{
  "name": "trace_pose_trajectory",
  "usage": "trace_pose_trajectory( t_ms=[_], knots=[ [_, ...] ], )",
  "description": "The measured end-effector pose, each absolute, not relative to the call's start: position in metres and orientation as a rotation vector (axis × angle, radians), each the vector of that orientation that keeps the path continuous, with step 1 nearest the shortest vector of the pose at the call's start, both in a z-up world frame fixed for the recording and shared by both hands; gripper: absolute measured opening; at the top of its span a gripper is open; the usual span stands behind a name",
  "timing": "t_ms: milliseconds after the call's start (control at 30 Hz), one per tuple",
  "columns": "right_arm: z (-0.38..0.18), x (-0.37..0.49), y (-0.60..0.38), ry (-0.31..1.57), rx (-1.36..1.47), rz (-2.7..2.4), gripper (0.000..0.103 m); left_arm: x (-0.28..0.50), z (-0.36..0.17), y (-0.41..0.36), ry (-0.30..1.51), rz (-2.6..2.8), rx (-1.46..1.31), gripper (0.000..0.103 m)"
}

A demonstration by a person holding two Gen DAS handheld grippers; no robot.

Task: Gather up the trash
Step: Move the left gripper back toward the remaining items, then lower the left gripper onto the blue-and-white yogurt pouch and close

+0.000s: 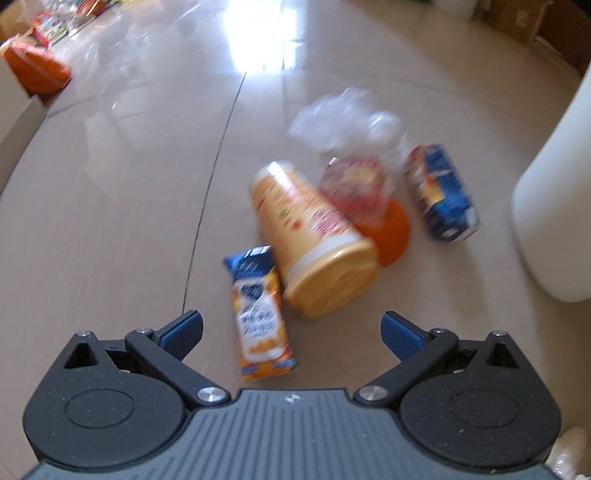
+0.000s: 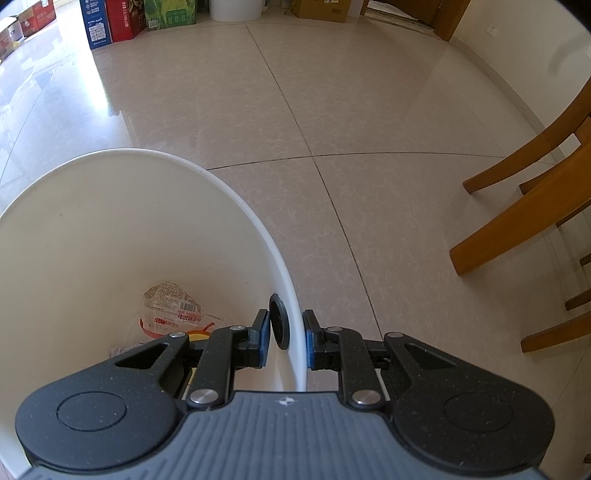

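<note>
Floor (image 2: 332,110): glossy beige tiles with dark grout lines; it carries everything in both views.
Chair legs (image 2: 517,206): wooden, at the right edge of the right wrist view, well apart from the bin.
White bin (image 2: 110,221): open-topped, its wall curving up on the left of the right wrist view; its side also shows at the right edge of the left wrist view.
Boxes (image 2: 114,18): blue, red and green cartons along the far wall.
Right gripper (image 2: 284,341): fingers narrow, closed over the bin's rim, one inside and one outside the wall, just behind a black round fitting (image 2: 279,321) on the inner wall.
Left gripper (image 1: 291,332): fingers spread wide and holding nothing, above the floor just short of the trash pile; this view is motion-blurred.
Yellow cup (image 1: 310,236): lying on its side, lid toward the camera, touching an orange lid (image 1: 395,232).
Clear plastic bag (image 1: 351,147): crumpled behind the cup.
Blue carton (image 1: 439,192): lying near the bin's side.
Snack wrapper (image 1: 258,314): blue and orange, flat on the floor between the left fingers, beside the cup.
Wrapper in bin (image 2: 173,306): clear printed packet at the bottom.
</note>
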State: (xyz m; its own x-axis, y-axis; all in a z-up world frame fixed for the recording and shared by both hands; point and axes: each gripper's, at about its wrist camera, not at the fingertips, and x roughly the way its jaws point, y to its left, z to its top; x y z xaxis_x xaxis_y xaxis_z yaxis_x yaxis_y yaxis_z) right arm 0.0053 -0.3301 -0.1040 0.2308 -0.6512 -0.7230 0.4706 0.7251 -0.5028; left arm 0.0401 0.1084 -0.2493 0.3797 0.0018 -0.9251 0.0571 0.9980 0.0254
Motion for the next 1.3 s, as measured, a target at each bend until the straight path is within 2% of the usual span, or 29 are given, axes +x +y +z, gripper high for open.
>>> trace_pose_trajectory(
  t_ms=[233, 367, 533, 667, 933, 1133, 1200, 1300],
  knots=[
    [-0.105, 0.006, -0.329, 1.094, -0.197, -0.779, 0.022, 0.038, -0.281, 0.125, 1.200, 0.026, 0.101, 0.099],
    [-0.105, 0.007, -0.327, 1.096, -0.202, -0.780, 0.022, 0.040, -0.286, 0.133, 1.192, 0.058, 0.112, 0.095],
    [-0.106, 0.008, -0.326, 1.097, -0.209, -0.783, 0.022, 0.047, -0.292, 0.136, 1.183, 0.064, 0.110, 0.093],
    [-0.107, 0.009, -0.324, 1.098, -0.214, -0.785, 0.022, 0.057, -0.301, 0.136, 1.189, 0.085, 0.117, 0.087],
    [-0.109, 0.011, -0.320, 1.100, -0.236, -0.792, 0.023, 0.069, -0.316, 0.140, 1.205, 0.111, 0.136, 0.069],
    [-0.108, 0.012, -0.320, 1.098, -0.227, -0.793, 0.023, 0.067, -0.322, 0.136, 1.227, 0.093, 0.093, 0.048],
    [-0.108, 0.012, -0.320, 1.098, -0.228, -0.793, 0.023, 0.065, -0.324, 0.132, 1.233, 0.077, 0.094, 0.037],
    [-0.108, 0.012, -0.320, 1.097, -0.227, -0.793, 0.023, 0.062, -0.322, 0.133, 1.228, 0.075, 0.084, 0.036]
  ],
)
